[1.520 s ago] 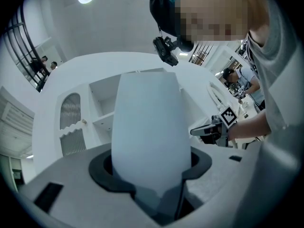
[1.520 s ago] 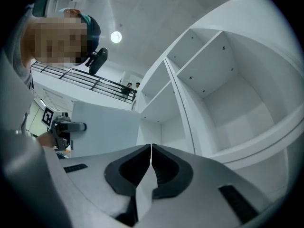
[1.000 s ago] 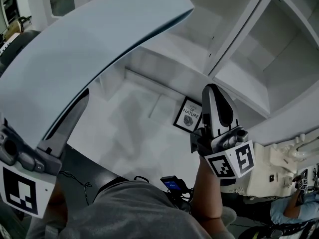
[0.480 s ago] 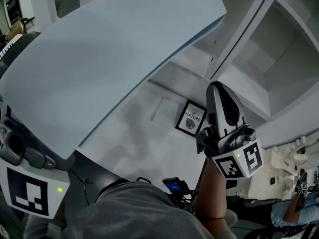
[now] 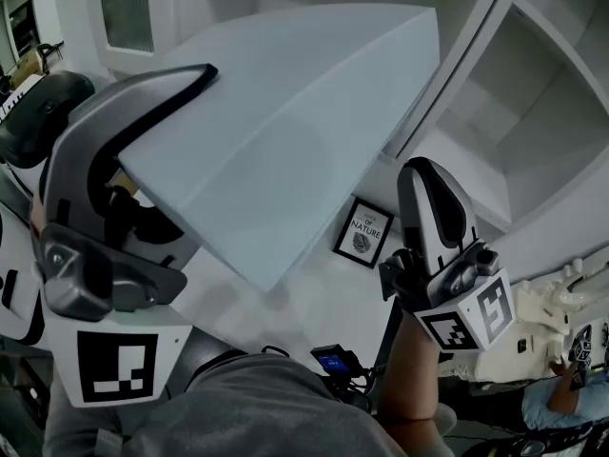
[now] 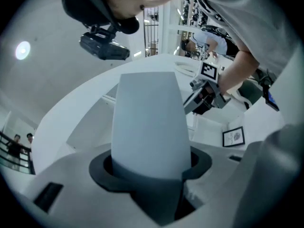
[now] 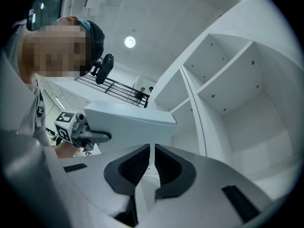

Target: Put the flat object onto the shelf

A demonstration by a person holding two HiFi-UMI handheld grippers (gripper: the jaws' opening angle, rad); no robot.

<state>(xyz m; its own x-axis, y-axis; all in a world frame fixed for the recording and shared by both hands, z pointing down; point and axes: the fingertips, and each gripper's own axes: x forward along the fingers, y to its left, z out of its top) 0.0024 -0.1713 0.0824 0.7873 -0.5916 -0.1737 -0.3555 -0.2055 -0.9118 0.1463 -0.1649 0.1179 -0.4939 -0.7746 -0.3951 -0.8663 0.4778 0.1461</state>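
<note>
1. White shelving [image 5: 476,174] fills your head view from 12 to 3 o'clock, its open compartments empty. Below it lies a white tabletop [image 5: 319,279] with a small framed picture [image 5: 363,231] leaning at the back.
2. Your left gripper [image 5: 157,112] is at 9 o'clock, jaws spread wide and clamped on the near end of the flat pale-blue panel [image 5: 285,141], which is held up in the air and rests on nothing.
3. The panel's long axis runs from that gripper at 8 o'clock toward 2 o'clock. Its far corner is near the shelving's upright post, with the open compartments beyond it at 2 to 3 o'clock.
4. Your right gripper [image 5: 425,174] is at 4 o'clock with its jaws pressed together on nothing. It sits under the panel's far edge, apart from it.
5. The left gripper carries the load alone. The coming move looks like a push along that axis toward 2 o'clock, with the far corner clearing the post.
</note>
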